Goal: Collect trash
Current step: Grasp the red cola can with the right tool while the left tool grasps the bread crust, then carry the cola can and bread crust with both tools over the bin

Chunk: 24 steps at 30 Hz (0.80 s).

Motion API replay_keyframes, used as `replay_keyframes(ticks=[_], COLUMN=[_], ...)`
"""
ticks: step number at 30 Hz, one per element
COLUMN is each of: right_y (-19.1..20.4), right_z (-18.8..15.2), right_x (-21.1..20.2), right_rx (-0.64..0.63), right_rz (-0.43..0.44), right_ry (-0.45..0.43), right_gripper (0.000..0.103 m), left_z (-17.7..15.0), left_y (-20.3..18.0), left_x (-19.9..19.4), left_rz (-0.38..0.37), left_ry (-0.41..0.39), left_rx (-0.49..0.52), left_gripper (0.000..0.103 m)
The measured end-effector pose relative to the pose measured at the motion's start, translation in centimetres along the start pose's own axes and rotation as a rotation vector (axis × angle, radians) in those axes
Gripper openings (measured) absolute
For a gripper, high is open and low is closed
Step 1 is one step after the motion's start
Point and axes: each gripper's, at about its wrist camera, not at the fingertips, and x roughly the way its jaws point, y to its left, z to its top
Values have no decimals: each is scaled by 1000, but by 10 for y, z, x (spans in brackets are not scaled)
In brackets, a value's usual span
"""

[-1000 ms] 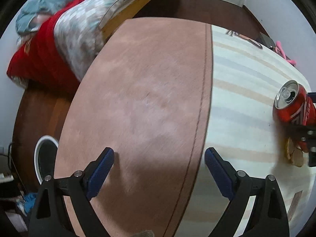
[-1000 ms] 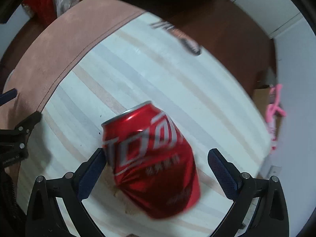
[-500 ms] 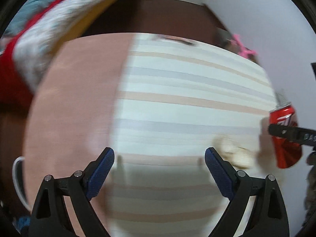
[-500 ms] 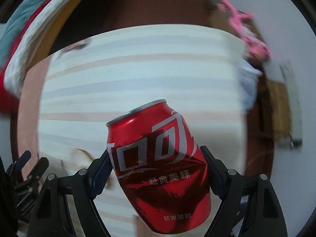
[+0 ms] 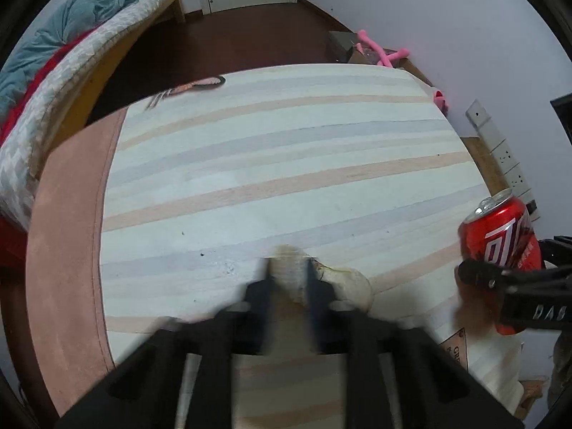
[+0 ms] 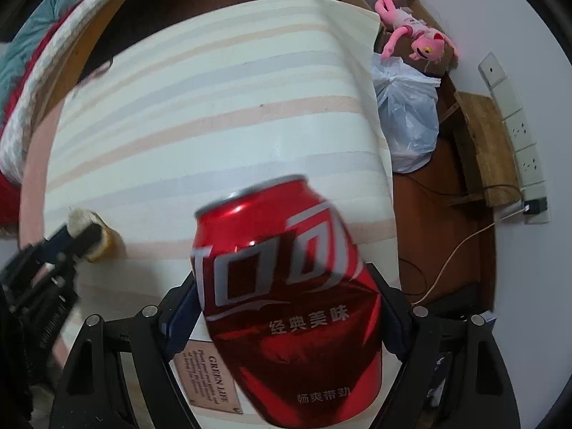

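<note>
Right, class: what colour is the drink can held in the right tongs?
Red, with silver-white lettering on the can; the right wrist view shows it best.

Glossy dented metal can (image 6: 286, 296), matt striped cloth (image 5: 286, 164)

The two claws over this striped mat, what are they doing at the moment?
A person is collecting trash with a claw in each hand. The right claw is shut on a dented red can and holds it above the striped mat. The left claw has just been closing and now pinches a pale peel-like scrap lying on the mat. A white plastic bag sits on the floor beside the mat.
</note>
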Motion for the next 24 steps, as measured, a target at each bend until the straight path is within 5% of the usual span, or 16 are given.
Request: replay_keyframes(ticks=[11, 24], right_y=[16, 95], right_z=[-23, -85], right_x=[-21, -132], right_rx=[-29, -83], right_rz=[3, 127], right_ry=[-82, -258], right_gripper=[82, 82], left_z=[-14, -69], left_y=[9, 83], left_x=[-47, -195], left_rz=[70, 142], left_ry=[-123, -322], left_rx=[-7, -117], left_gripper=[4, 4])
